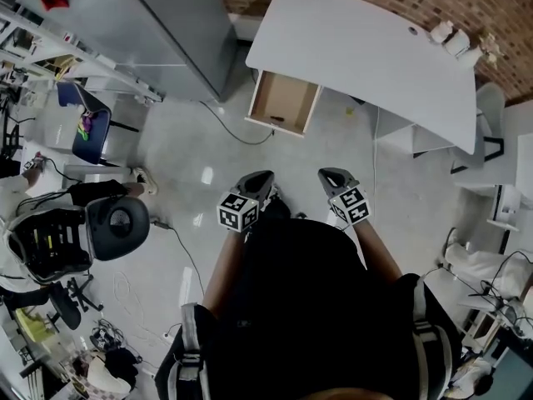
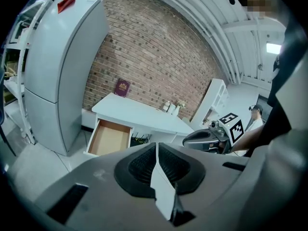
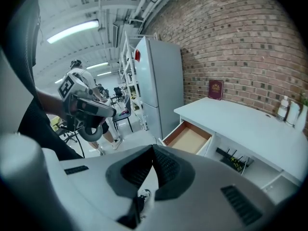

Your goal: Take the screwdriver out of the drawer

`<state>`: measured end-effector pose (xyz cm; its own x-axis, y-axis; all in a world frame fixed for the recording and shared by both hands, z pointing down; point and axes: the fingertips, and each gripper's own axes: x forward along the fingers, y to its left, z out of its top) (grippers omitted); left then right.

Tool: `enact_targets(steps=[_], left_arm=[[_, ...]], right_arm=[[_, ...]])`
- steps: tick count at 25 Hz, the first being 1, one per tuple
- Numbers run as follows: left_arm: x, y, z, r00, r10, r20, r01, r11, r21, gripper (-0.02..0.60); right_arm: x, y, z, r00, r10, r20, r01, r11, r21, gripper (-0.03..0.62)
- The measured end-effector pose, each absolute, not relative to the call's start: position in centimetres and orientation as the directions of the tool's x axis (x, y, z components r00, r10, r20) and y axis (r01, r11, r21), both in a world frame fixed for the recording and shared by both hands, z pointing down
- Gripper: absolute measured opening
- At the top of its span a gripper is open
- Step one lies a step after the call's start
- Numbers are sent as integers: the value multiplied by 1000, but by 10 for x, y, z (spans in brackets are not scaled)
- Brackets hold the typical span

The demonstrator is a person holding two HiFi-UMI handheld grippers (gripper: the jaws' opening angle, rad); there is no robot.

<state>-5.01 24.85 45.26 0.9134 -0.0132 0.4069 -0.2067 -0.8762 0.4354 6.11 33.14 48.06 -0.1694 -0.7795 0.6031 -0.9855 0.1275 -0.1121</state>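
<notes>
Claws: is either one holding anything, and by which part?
Nothing held: left claw and right claw are both shut and empty, away from the open drawer.

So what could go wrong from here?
The open drawer shows only a bare bottom; no screwdriver is visible, so it may be hidden at the back or missing.
A cable lies on the floor before the drawer, a possible trip hazard.
Both the left gripper and the right gripper have jaws together; they must open first.

Both forearms tucked in at the waist, left gripper and right gripper side by side, pointing forward, jaws pinched together, empty.
</notes>
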Motion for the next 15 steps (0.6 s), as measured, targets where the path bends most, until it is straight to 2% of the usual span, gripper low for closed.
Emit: enact_targets(steps=[15], left_arm=[[-34,167,468,917,43,397,-149,-887,438,26]], right_arm=[[70,262,496,-130,-762,635,-991,89,-96,55]])
